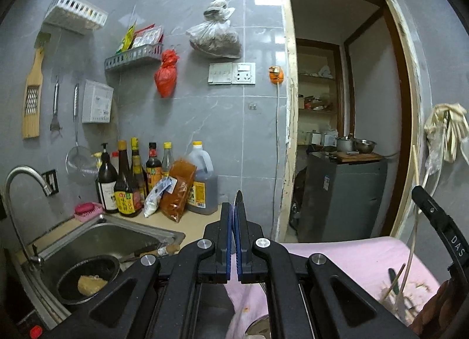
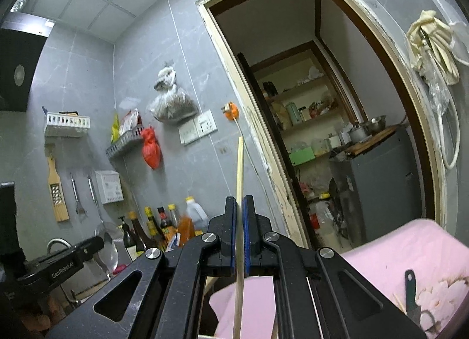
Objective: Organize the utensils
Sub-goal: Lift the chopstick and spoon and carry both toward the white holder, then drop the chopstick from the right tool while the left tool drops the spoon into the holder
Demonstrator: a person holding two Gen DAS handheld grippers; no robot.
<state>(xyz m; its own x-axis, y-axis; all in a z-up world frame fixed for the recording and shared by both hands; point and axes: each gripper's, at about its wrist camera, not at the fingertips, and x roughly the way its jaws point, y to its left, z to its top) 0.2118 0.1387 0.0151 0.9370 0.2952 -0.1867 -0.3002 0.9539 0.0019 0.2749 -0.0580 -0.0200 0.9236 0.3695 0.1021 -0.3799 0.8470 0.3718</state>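
My right gripper [image 2: 239,207] is shut on a pale wooden chopstick [image 2: 239,180] that stands upright between the pads and sticks out well above them. My left gripper [image 1: 234,207] is shut on a thin metal utensil [image 1: 236,201], seen edge-on between the blue pads; what kind it is cannot be told. The right gripper [image 1: 433,213] shows at the right edge of the left wrist view with the chopstick [image 1: 414,192]. The left gripper's body [image 2: 58,268] shows at lower left in the right wrist view. A dark-handled knife [image 2: 411,298] and loose chopsticks [image 1: 394,286] lie on the pink cloth [image 1: 346,259].
A steel sink [image 1: 96,239] with a black pan [image 1: 88,277] sits at lower left under a tap [image 1: 20,180]. Sauce bottles [image 1: 129,180] and an oil jug [image 1: 202,180] stand along the wall. A grater [image 1: 32,98], a peeler and a strainer [image 1: 79,160] hang on the tiles. A doorway [image 1: 346,104] opens right.
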